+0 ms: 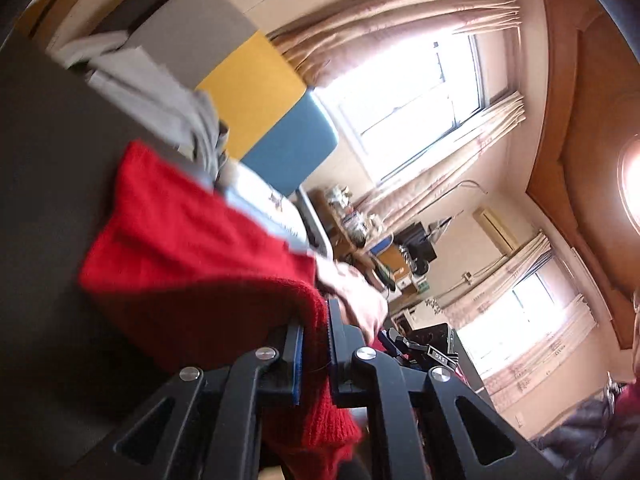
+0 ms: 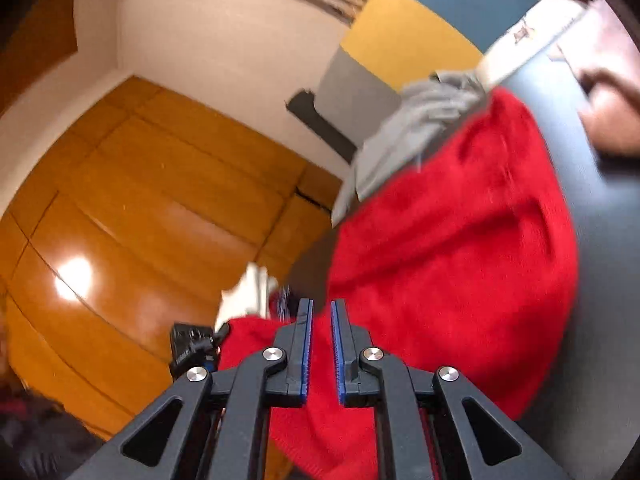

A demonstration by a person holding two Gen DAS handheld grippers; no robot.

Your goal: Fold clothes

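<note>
A red knitted garment (image 1: 192, 248) lies on a dark grey table (image 1: 48, 184), and one edge is lifted off it. My left gripper (image 1: 315, 320) is shut on that red edge, with cloth hanging down between the blue pads. In the right wrist view the same red garment (image 2: 460, 248) spreads over the table (image 2: 608, 248). My right gripper (image 2: 321, 316) is shut on another part of its edge, with red knit filling the narrow gap. Both views are tilted and blurred.
A pile of grey and white clothes (image 1: 160, 92) sits on the table beyond the red garment, also in the right wrist view (image 2: 416, 128). Yellow, blue and grey panels (image 1: 256, 84) stand behind. The other gripper (image 1: 416, 348) and a hand (image 1: 356, 292) are close by. Wooden floor (image 2: 140, 200) lies below.
</note>
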